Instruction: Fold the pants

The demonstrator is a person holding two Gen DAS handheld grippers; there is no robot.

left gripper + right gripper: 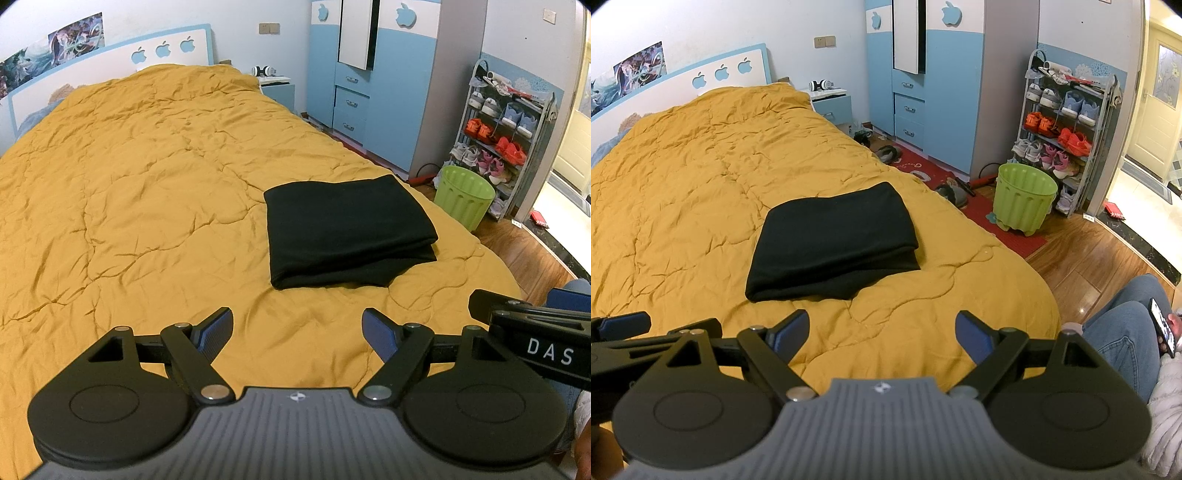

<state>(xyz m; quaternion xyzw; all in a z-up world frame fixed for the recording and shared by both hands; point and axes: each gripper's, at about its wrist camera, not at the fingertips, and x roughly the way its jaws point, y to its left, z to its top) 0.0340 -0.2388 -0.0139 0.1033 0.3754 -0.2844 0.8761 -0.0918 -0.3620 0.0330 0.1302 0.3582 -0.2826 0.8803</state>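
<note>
Left wrist view: folded black fabric pants (347, 229) lie on the mustard-yellow quilted bed cover (140, 192), ahead of the left tongs (297, 328) and off to their right. Tongs released, blue pads spread, nothing between them. Right tongs' body intrudes at the right edge of this view.

Right wrist view: same pants (833, 243) sit ahead and to the left of the right tongs (882, 332), which are also spread wide and empty. The bundle therefore lies between the two tools, far side of both, touching neither.

Bundle reads as a stacked rectangle; thick layered edges show along its near and right sides. Long axis hard to call under fisheye. Neither hand is clearly nearer.

Judgement: the fold looks essentially complete; any further move would be a reach forward and inward from both sides.

Green plastic bin (1023, 199) stands on the floor beyond the bed's right edge.
</note>
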